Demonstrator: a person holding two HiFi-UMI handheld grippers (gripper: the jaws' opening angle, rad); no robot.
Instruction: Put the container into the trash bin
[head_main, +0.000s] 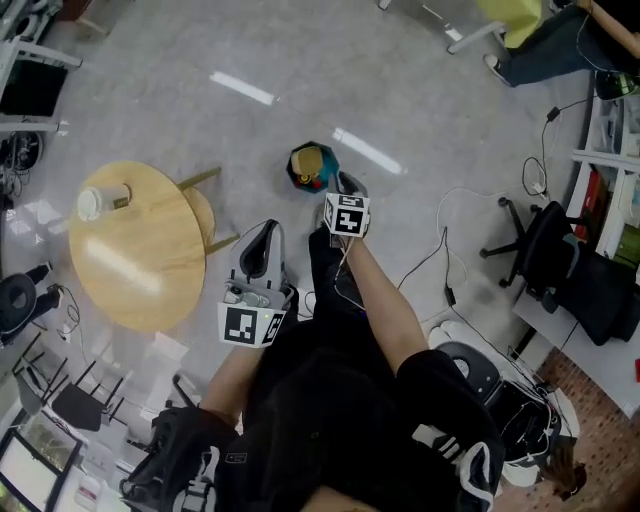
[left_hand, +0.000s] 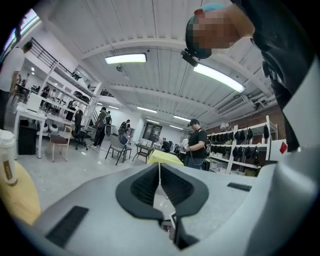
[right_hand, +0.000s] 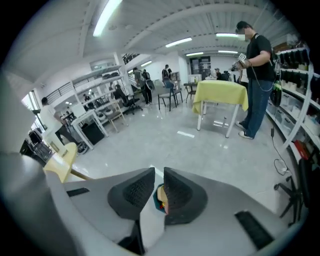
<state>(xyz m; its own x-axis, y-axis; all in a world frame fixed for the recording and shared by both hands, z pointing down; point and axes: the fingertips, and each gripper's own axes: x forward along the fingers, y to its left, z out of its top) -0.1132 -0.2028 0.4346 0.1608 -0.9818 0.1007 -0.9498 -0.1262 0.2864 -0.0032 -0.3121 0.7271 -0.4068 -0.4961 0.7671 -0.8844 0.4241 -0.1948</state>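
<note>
A dark blue trash bin (head_main: 313, 166) stands on the grey floor with a tan object and something red inside it. My right gripper (head_main: 343, 184) hangs just right of and above the bin, pointing down. Its jaws stand a narrow gap apart with nothing between them, and the bin (right_hand: 159, 198) shows through that gap. My left gripper (head_main: 262, 238) is nearer to me, between the bin and the round wooden table (head_main: 140, 270). Its pads meet at the tips (left_hand: 159, 166) with nothing held. A white lidded cup (head_main: 98, 200) stands on the table, and the cup (left_hand: 6, 159) also shows at the far left of the left gripper view.
A black office chair (head_main: 560, 262) and loose cables (head_main: 440, 262) lie to the right. Folded chairs and gear (head_main: 70, 400) crowd the lower left. A table with a yellow cloth (right_hand: 221, 93) and a standing person (right_hand: 257, 75) are across the room.
</note>
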